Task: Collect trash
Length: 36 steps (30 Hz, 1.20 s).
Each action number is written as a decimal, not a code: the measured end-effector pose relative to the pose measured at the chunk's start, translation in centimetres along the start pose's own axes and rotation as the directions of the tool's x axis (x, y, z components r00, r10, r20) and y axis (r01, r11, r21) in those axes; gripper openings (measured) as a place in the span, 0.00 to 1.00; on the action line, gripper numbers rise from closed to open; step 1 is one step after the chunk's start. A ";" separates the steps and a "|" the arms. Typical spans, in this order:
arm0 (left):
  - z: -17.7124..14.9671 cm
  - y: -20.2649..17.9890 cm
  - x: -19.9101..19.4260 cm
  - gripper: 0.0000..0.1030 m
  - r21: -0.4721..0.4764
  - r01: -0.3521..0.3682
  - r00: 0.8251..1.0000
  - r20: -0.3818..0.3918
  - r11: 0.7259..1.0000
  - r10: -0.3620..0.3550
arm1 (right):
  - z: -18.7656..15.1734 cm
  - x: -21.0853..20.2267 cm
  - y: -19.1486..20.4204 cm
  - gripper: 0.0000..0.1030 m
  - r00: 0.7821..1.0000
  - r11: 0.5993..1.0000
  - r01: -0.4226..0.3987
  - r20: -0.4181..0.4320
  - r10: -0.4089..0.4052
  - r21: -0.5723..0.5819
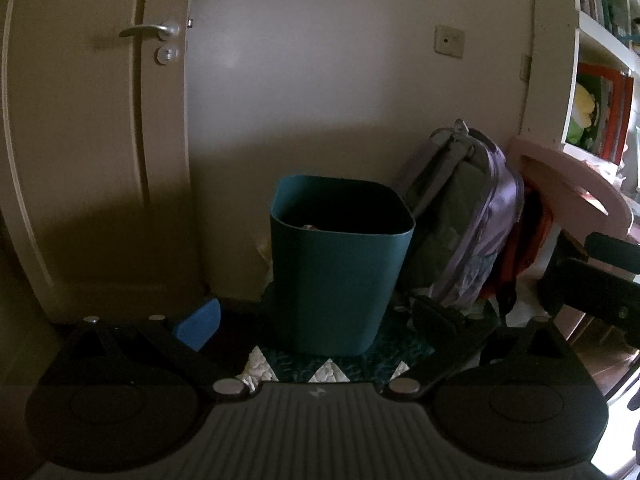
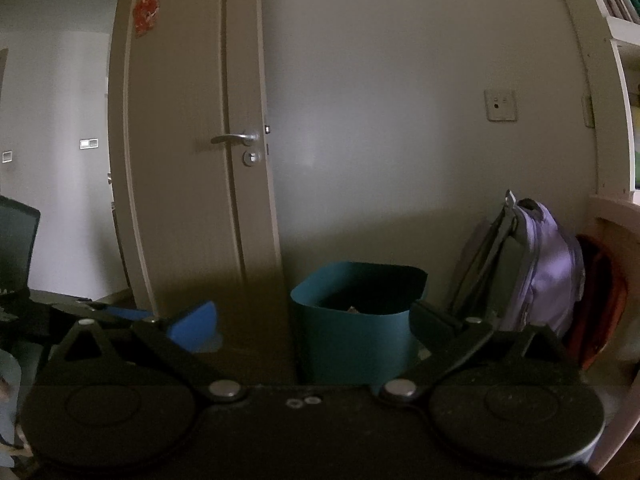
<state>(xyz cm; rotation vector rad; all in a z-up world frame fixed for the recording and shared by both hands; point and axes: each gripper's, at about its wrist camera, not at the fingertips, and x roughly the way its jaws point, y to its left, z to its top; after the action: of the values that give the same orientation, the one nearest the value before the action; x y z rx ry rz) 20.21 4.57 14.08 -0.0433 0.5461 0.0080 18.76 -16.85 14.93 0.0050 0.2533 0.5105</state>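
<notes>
A teal trash bin stands on the floor against the wall, with a bit of pale trash showing inside. It also shows in the right wrist view, with crumpled trash inside. My left gripper is open and empty, its fingers spread to either side of the bin, a short way in front of it. My right gripper is open and empty, higher and farther back from the bin. The right gripper's body shows at the right edge of the left wrist view.
A purple backpack leans on the wall right of the bin, with a red bag behind it. A door is on the left. A patterned rug lies under the bin. A bookshelf and a pink chair stand at right.
</notes>
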 end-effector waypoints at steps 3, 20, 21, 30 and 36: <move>0.0 -0.4 -0.2 1.00 0.009 0.004 1.000 -0.003 1.000 -0.004 | -0.1 0.1 -0.1 1.00 1.000 1.000 0.001 -0.008 -0.001 0.018; -0.3 0.0 -2.6 1.00 -0.001 -0.006 0.999 0.052 1.000 0.006 | -0.6 -1.0 0.3 1.00 0.999 0.999 0.033 0.026 -0.034 0.024; -0.2 0.0 -2.6 1.00 -0.002 -0.002 0.999 0.049 1.000 0.002 | -0.7 -1.0 0.4 1.00 0.999 0.999 0.032 0.023 -0.033 0.028; -0.5 0.3 -2.7 1.00 -0.010 0.026 0.999 0.043 1.000 -0.025 | -0.9 -0.5 0.5 1.00 0.999 0.998 0.052 0.016 -0.052 0.023; -0.6 0.6 -3.1 1.00 -0.027 0.036 0.997 0.063 0.999 -0.034 | -1.1 -0.4 0.5 1.00 0.999 0.998 0.051 0.017 -0.051 0.026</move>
<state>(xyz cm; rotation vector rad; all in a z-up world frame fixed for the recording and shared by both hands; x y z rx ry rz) 17.24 5.15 15.10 -0.0796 0.4824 -0.0169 17.89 -16.66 14.00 0.0282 0.2422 0.4563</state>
